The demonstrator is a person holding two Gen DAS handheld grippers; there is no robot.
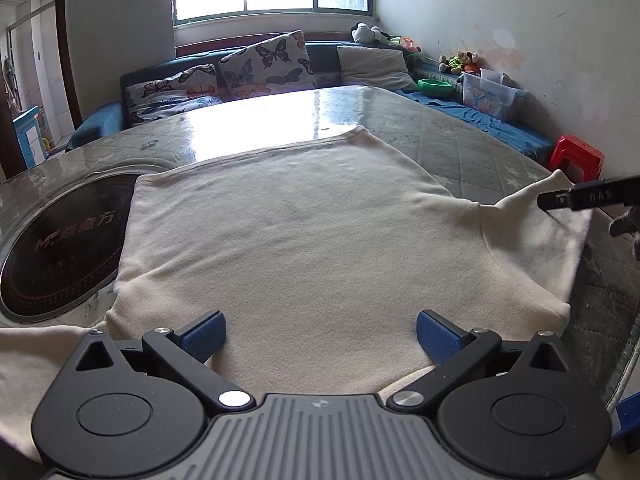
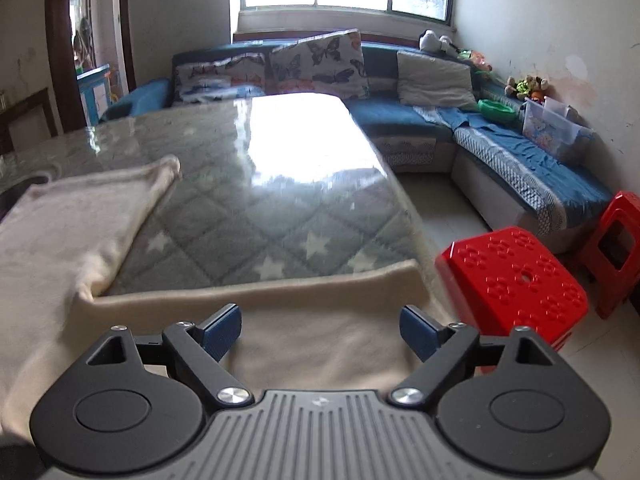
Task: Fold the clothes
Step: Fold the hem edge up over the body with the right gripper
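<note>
My left tool (image 1: 321, 336) has its blue pads spread wide, with nothing between them, hovering over the near part of the cream garment (image 1: 304, 236). The garment lies spread flat on the bench (image 1: 472, 148), its body reaching away from me toward the glossy far half of the top. To its left, a round black cooktop (image 1: 60, 236) is set into the bench, and the garment's left edge lies just beside it. On the garment's right side a sleeve (image 1: 532, 232) runs out toward the bench edge.

My right tool (image 2: 321, 330) is also spread apart and pinching nothing, poised over that sleeve (image 2: 320, 320), which lies across the near edge of the bench (image 2: 248, 220). In the left wrist view, the right tool (image 1: 572, 198) shows as a dark bar at the sleeve's far corner. Off the bench's right edge stands a red stool (image 2: 516, 280) on the floor, and a blue sofa (image 2: 400, 120) with butterfly cushions (image 2: 320, 62) is beyond.
</note>
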